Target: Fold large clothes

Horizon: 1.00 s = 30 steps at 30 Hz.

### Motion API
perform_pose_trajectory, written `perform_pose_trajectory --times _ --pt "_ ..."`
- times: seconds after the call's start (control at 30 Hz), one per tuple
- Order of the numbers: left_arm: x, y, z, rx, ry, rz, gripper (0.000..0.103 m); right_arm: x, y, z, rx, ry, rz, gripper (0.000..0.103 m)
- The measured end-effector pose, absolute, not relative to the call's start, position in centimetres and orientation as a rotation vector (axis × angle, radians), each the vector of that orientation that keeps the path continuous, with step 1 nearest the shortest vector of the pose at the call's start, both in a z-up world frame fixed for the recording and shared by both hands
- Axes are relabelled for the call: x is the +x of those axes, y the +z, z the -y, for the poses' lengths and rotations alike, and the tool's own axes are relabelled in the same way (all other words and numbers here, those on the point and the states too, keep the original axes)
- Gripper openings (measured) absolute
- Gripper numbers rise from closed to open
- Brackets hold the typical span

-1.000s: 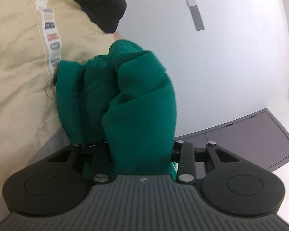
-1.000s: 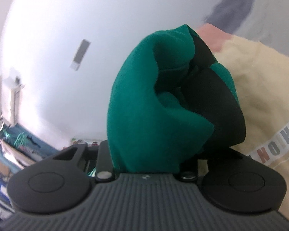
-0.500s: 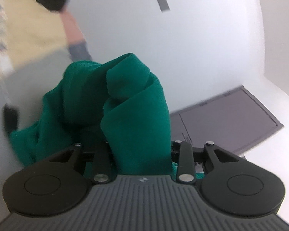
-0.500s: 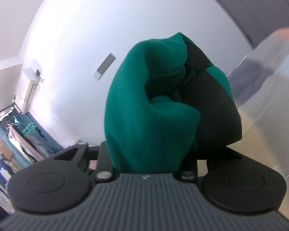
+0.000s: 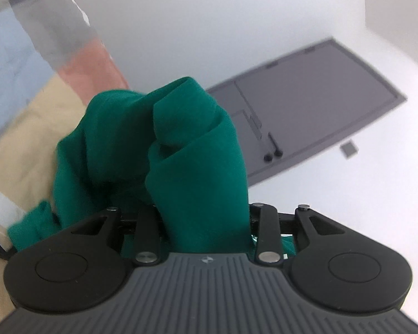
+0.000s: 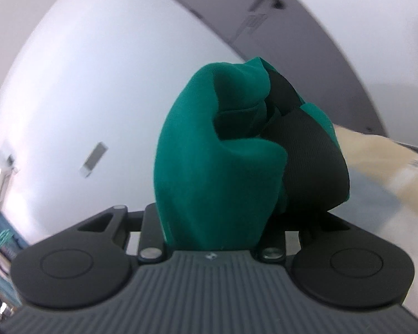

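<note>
1. Left wrist view: the left gripper has its jaws clamped on a bunched-up piece of soft green cloth.
2. The green cloth fills the middle of this view and spills down toward 8 o'clock.
3. At 10 o'clock there is a blurry person's top in cream, pink, grey and light blue.
4. At 2 o'clock a flat dark grey panel sits on a white background.
5. Right wrist view: the right gripper has its jaws clamped on another bunch of the same green cloth.
6. A black ribbed band of the cloth sits at 3 o'clock of the bunch.
7. Blurry cream fabric shows at 3 o'clock, behind the bunch.
8. A small grey strip shows at 9 o'clock on the white background.
</note>
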<state>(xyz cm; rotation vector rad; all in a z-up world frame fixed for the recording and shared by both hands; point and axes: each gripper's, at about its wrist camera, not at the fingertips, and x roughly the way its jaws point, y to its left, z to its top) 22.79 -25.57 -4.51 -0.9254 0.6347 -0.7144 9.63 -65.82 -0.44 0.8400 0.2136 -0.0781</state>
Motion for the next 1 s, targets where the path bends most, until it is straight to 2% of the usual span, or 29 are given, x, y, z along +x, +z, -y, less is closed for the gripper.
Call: perform_pose_trajectory --times 0.23,0.4,0.53,0.67,0.73,0.8,0.83,0.87,0.93,1.0 --pt "20.1 -8.6 28.6 -0.779 -0.698 -0.676 0.042 8.1 -8.9 69.6 0.954 -0.167 -0.272 0.041" --pt "20.4 -11.4 28.3 -0.795 -0.688 -0.7 0.049 6.8 -13.5 71.1 0.991 -0.172 -0.286 0.044" --pt "21.9 -13.1 27.8 -0.814 -0.684 -0.704 0.05 7.2 -14.4 70.3 0.971 -0.154 -0.259 0.045" --pt "21.0 -12.2 28.2 -0.776 -0.664 -0.701 0.051 8.0 -14.5 69.8 0.954 -0.169 -0.276 0.046" --pt "20.2 -11.1 28.4 -0.75 -0.656 -0.699 0.053 7.4 -14.3 70.1 0.962 -0.178 -0.291 0.05" --pt "20.2 -10.6 28.3 -0.75 -0.648 -0.722 0.065 7.5 -13.9 70.3 0.961 -0.185 -0.308 0.055" --pt "20.2 -10.5 28.1 -0.755 -0.64 -0.738 0.071 8.3 -13.6 70.5 0.957 -0.199 -0.319 0.064" --pt "20.0 -10.3 27.9 -0.752 -0.625 -0.753 0.082 8.3 -13.3 70.5 0.946 -0.218 -0.327 0.072" --pt "19.0 -9.5 27.4 -0.721 -0.628 -0.749 0.085 7.9 -12.5 70.1 0.928 -0.218 -0.328 0.081" --pt "17.5 -8.4 26.7 -0.666 -0.606 -0.745 0.09 7.3 -11.7 69.6 0.895 -0.24 -0.338 0.082"
